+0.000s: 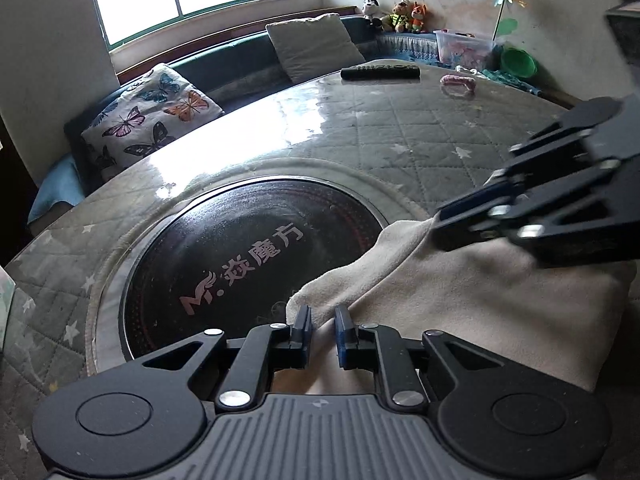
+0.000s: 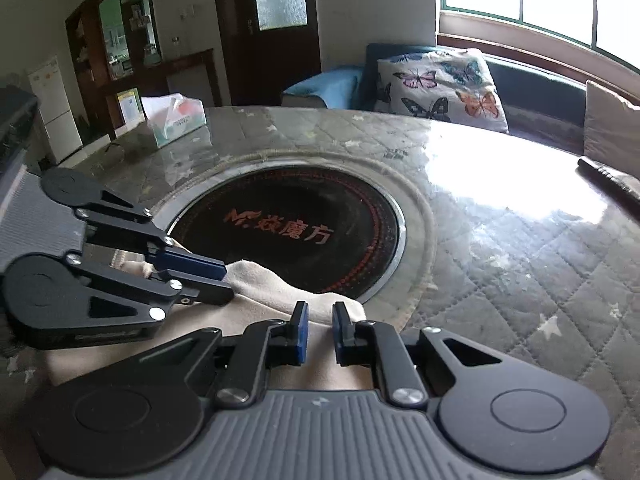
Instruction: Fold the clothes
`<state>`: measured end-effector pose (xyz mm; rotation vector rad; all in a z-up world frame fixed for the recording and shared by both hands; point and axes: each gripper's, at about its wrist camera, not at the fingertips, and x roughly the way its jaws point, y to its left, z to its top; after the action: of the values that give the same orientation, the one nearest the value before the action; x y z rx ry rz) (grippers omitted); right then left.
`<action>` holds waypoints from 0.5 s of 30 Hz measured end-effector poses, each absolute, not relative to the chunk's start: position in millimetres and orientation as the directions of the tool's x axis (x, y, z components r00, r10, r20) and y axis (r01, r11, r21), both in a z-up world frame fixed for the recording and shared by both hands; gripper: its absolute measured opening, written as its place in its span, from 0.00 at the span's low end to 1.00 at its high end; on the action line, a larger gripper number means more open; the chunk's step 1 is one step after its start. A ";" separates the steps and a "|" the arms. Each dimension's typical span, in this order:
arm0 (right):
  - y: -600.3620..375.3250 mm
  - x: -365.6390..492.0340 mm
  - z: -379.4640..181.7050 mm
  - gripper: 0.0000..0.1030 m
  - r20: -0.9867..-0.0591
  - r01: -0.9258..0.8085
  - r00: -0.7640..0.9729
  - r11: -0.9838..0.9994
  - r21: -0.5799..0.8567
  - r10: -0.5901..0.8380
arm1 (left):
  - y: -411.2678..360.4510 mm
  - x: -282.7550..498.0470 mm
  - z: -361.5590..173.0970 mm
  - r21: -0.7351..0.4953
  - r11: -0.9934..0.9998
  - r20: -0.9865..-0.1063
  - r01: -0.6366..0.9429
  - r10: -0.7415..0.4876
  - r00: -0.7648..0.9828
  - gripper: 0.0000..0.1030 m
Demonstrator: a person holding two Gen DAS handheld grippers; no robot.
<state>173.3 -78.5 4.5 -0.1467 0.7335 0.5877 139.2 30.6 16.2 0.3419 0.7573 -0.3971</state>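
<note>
1. The left tool (image 1: 322, 330) sits nearest the lens; its two blue pads are slightly apart with a fold of the beige garment (image 1: 460, 304) rising between them, and whether they pinch it cannot be told.
2. The right tool (image 2: 320, 334) is likewise narrowly parted over the garment's edge; its grip cannot be told either.
3. The garment lies on the counter (image 1: 400, 132) at 5 o'clock of the round black hob (image 1: 248, 256), overlapping the hob's rim.
4. The hob carries an "M" logo followed by Chinese characters.
5. A clear plastic bin (image 1: 464, 50) at 1 o'clock holds pink and pale items, too blurred to name.
6. One tissue box (image 2: 176, 120) stands at 10 o'clock in the right view.
7. Counted: three plush toys (image 1: 396, 12), two cushions, including a butterfly cushion (image 1: 152, 116), one remote (image 1: 380, 72) and one pink ring (image 1: 458, 84).
</note>
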 end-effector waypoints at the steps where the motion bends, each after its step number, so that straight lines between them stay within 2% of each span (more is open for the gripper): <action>1: -82.1 166.3 7.5 0.12 -0.662 -0.557 0.595 0.828 0.070 0.456 | 29.7 139.1 16.0 0.159 0.872 -0.717 0.464 -0.220 0.661 0.15; 8: -107.4 122.1 9.1 0.12 -0.660 -0.555 0.589 0.827 0.088 0.466 | 25.8 139.0 15.8 0.180 0.870 -0.719 0.459 -0.202 0.665 0.15; 15: -148.8 113.6 6.1 0.12 -0.661 -0.438 0.626 0.888 0.140 0.413 | 23.2 138.5 14.9 0.194 0.869 -0.719 0.455 -0.190 0.669 0.15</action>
<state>113.6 -148.8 6.1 -0.0354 0.7491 0.4880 138.5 23.2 14.9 0.3764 0.7566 -0.3730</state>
